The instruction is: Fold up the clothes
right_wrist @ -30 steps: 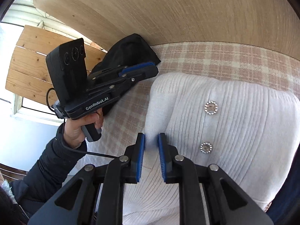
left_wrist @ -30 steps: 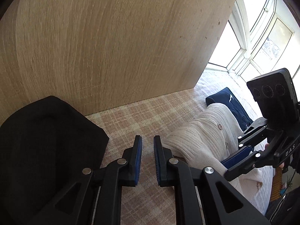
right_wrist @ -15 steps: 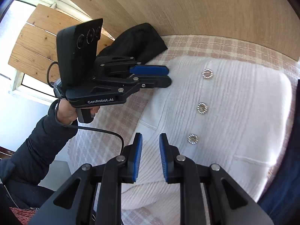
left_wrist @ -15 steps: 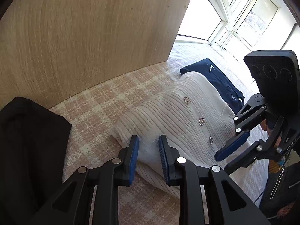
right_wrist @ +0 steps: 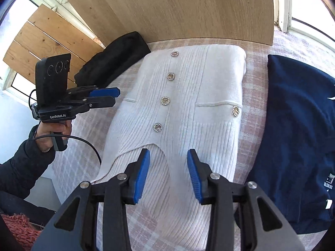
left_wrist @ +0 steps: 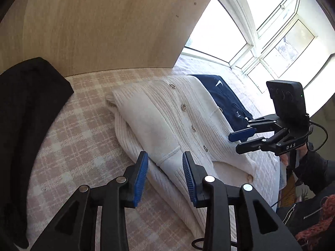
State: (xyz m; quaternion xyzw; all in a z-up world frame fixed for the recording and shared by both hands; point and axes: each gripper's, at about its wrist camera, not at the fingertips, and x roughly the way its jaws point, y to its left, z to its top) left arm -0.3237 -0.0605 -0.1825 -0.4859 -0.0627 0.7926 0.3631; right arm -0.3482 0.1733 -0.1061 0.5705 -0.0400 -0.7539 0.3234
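Observation:
A folded white ribbed cardigan [left_wrist: 159, 113] with jewelled buttons lies flat on the pink plaid bedcover [left_wrist: 79, 138]. My left gripper [left_wrist: 165, 158] hovers over its near left edge. Its jaws are opening, and the pads do not press the knit seen in the gap. My right gripper [right_wrist: 168, 158] hangs above the cardigan [right_wrist: 188, 87] at its ribbed hem. Its jaws are also opening and hold nothing. Each view shows the other gripper in a person's hand: the right gripper [left_wrist: 234, 142] at the cardigan's right side and the left gripper [right_wrist: 115, 97] at its left.
A black garment [left_wrist: 27, 108] lies left of the cardigan and a folded navy garment [right_wrist: 297, 125] lies to its right. A wooden headboard [right_wrist: 167, 6] stands behind. Bright windows [left_wrist: 261, 35] are at the far right. A dark sleeve [right_wrist: 23, 167] holds the left gripper.
Both grippers have drawn back from the cardigan's far end toward its near hem. Both jaws have widened, and the right one has let go of the cardigan's edge.

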